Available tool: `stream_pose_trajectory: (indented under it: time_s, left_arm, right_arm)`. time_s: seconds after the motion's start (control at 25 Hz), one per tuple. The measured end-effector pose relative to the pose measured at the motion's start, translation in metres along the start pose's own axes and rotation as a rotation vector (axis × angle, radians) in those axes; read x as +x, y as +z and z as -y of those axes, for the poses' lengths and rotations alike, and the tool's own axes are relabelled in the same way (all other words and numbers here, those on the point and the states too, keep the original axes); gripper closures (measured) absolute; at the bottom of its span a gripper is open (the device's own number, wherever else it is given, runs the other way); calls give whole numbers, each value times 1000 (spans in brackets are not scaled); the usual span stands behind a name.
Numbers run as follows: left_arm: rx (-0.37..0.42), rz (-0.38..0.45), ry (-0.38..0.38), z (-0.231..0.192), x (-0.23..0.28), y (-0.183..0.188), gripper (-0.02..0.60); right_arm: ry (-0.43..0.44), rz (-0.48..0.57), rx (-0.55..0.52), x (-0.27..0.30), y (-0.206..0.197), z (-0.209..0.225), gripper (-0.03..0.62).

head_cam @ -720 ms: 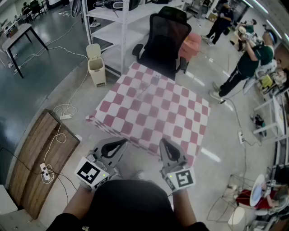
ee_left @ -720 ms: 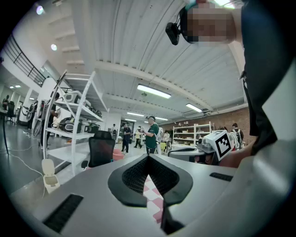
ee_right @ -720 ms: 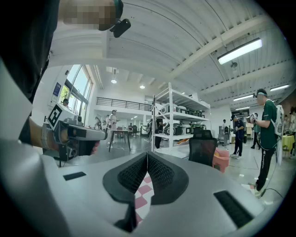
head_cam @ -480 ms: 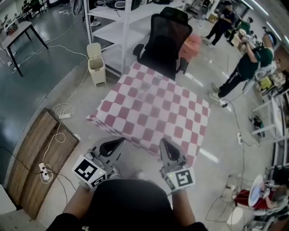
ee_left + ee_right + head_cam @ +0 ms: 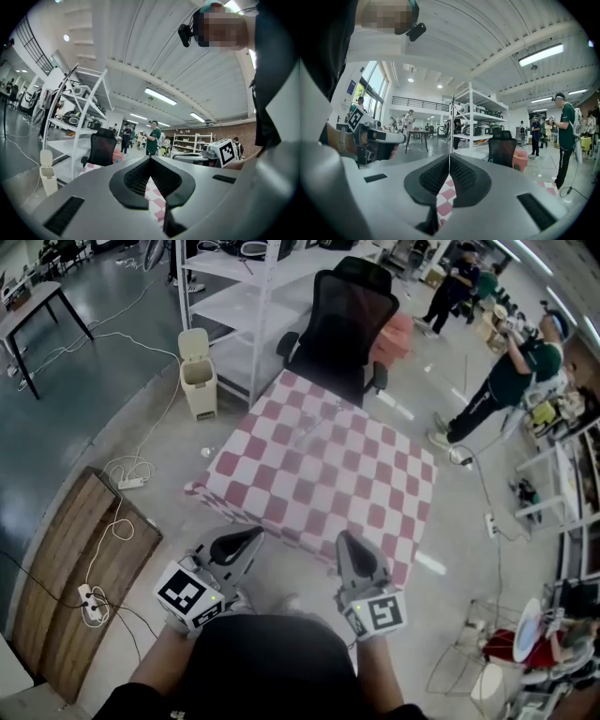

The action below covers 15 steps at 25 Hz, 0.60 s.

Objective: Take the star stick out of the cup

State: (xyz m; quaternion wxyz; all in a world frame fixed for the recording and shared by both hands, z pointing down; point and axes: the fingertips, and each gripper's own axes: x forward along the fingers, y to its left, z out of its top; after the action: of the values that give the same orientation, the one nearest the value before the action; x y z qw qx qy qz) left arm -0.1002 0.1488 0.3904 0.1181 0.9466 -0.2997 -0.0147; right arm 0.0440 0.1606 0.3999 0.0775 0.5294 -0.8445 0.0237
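Note:
A table under a red-and-white checked cloth stands in front of me. On its far half a small, faint, see-through thing shows, too small to tell as a cup, and I cannot make out a star stick. My left gripper and right gripper are held close to my body, short of the table's near edge. Both have their jaws together with nothing between them. The left gripper view shows the left gripper's jaws meeting at the tips. In the right gripper view the right gripper's jaws also touch.
A black office chair stands behind the table, with a white shelf rack and a beige bin to its left. A wooden board and cables lie on the floor at left. People stand at the back right.
Both grippers stay shut in nearly the same place. The view has shifted slightly, and the people at the back right have moved a little.

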Motion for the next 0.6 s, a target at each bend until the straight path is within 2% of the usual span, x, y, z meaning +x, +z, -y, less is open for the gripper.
stream_pose_trajectory:
  time_s: [0.12,0.32,0.6]
  left_arm:
    - [-35,-11,-15,-10,-8,-7,543]
    - [-32,-40,-38,-17,-12,-17,541]
    - [-30,-66,-11,-36,-2,-23,543]
  right_arm:
    - [-17,-19,5,4,-7,-8,574]
    - [-51,-28,31,8,-14,-13,574]
    - [-30,-29,51,31,-21,-3,574]
